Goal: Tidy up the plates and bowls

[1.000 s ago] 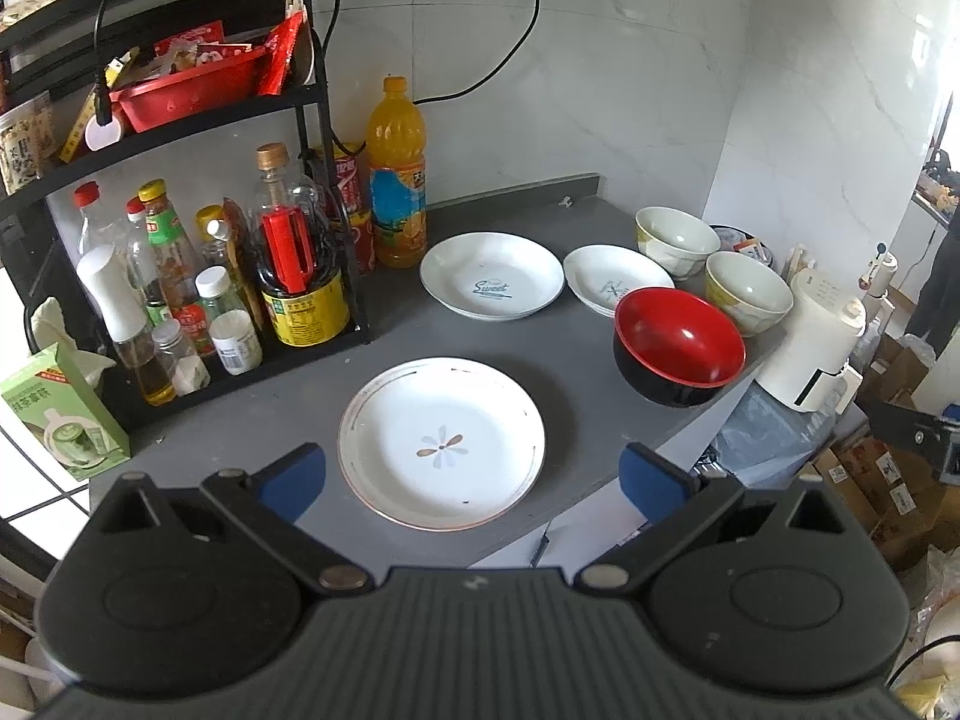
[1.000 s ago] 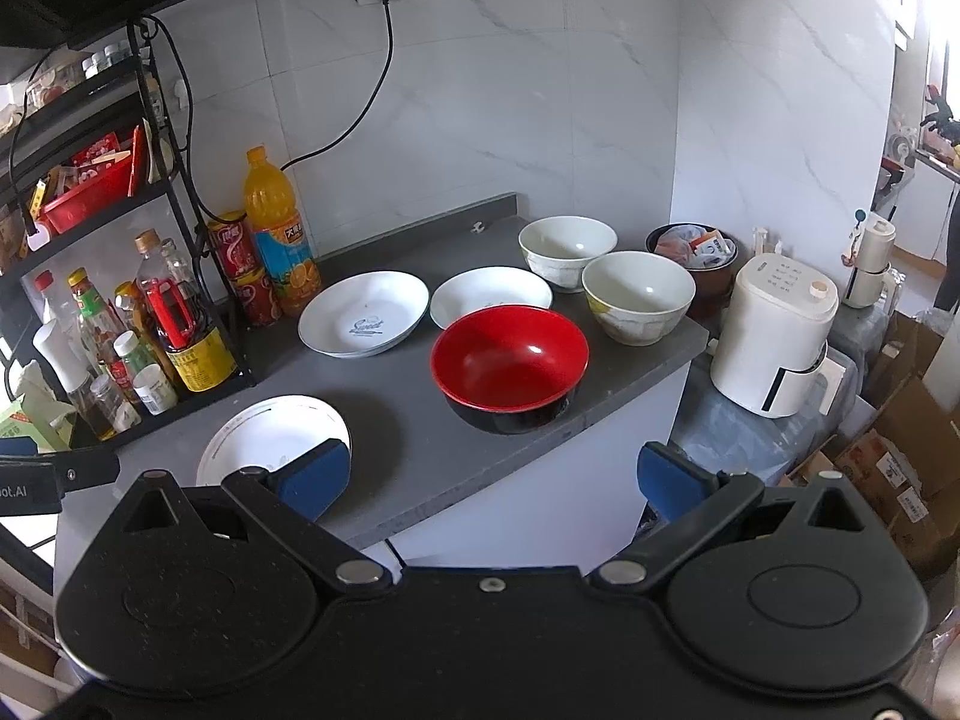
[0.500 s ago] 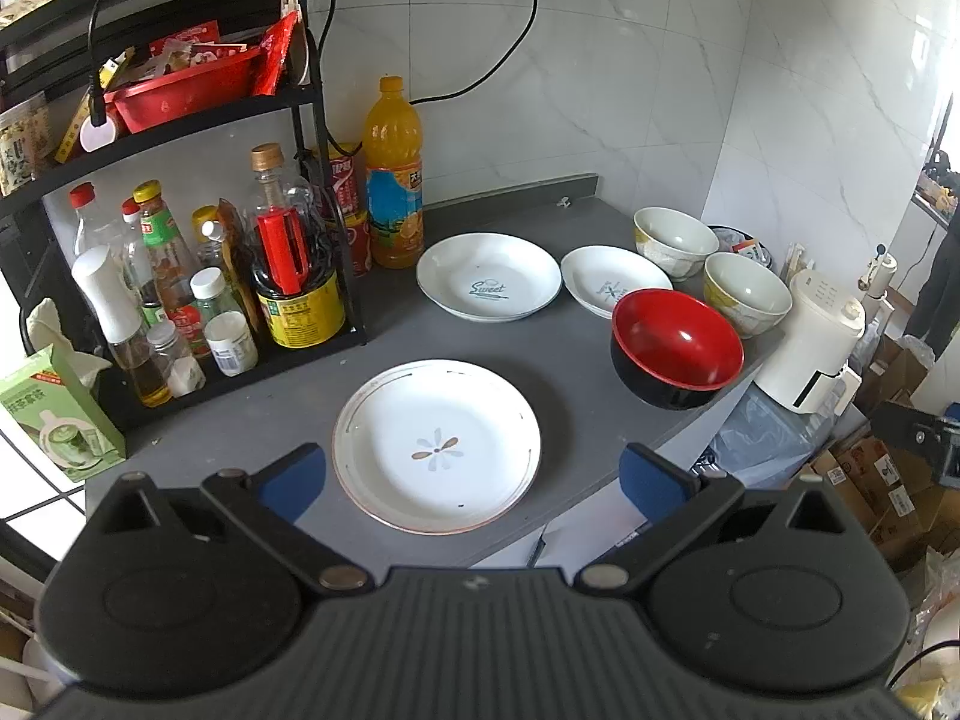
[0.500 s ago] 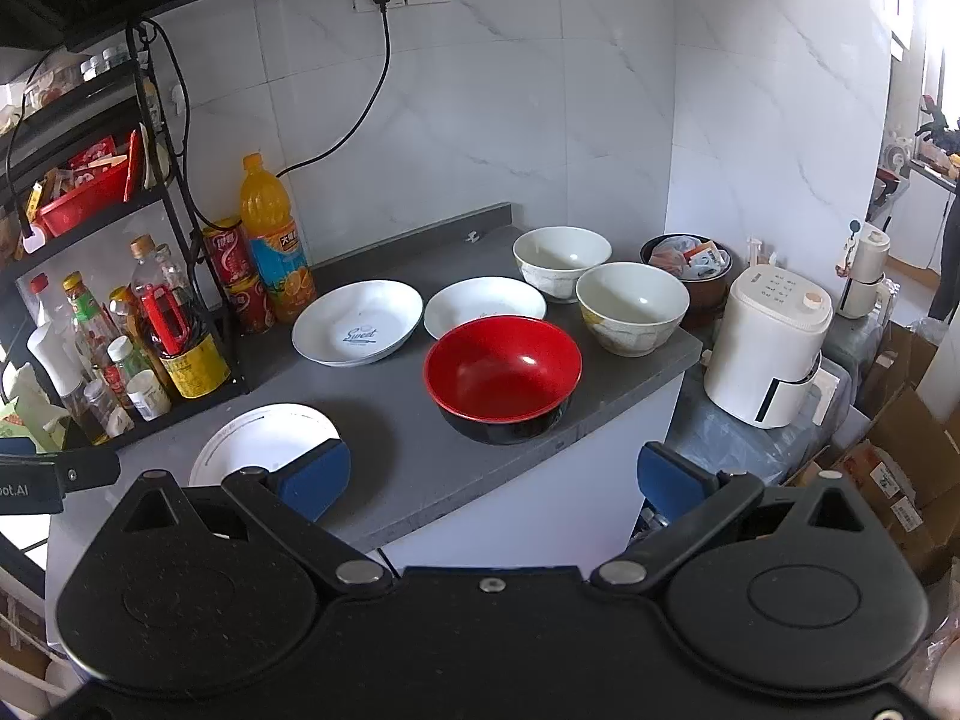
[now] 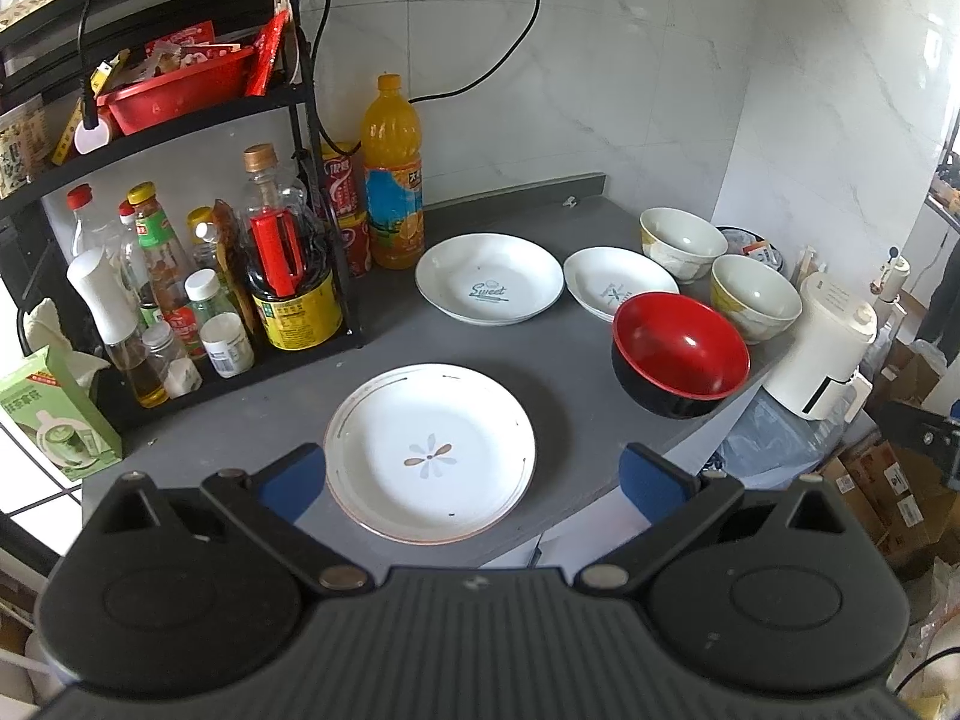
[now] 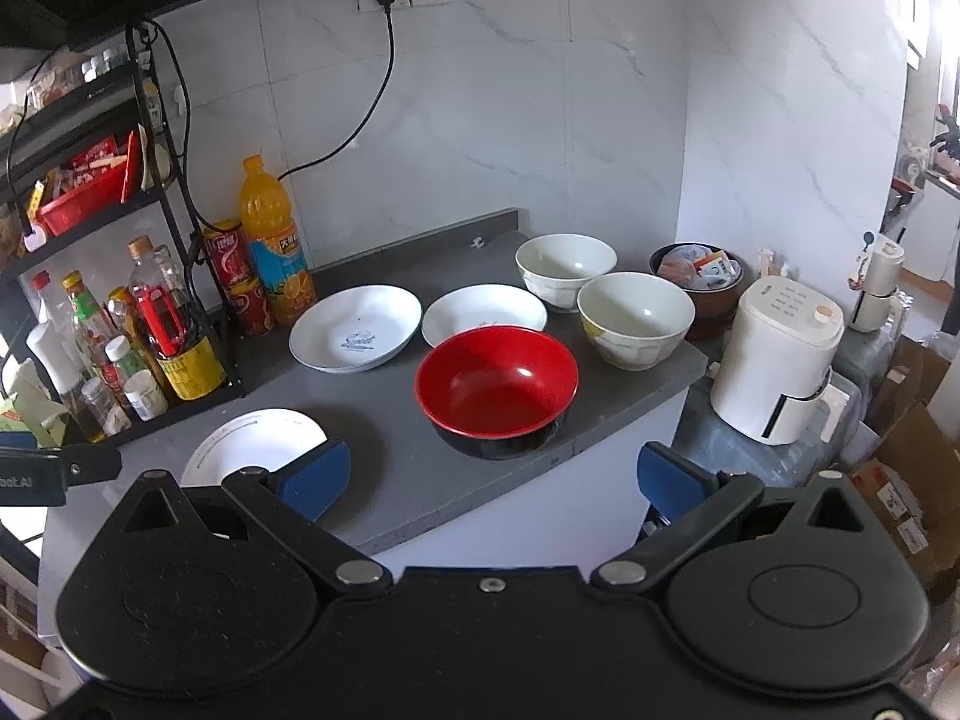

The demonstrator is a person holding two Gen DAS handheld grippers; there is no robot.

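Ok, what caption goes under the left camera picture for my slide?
Open left hand-held gripper hovering over a flower plate, with more plates and a red bowl waiting on the grey counter.

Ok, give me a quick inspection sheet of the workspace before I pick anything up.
Surface: grey countertop, dishes spread out, none stacked.
Job's things: flower plate nearest; Sweet plate and small plate behind; red bowl close to the front edge; two white bowls at the back right.
Clutter: condiment rack, orange bottle, red cans.
Grippers: left gripper and right gripper open, holding nothing.
Cables: black cord from the wall socket down to the rack.
Surroundings: white appliance beside the counter; cardboard boxes on the floor.
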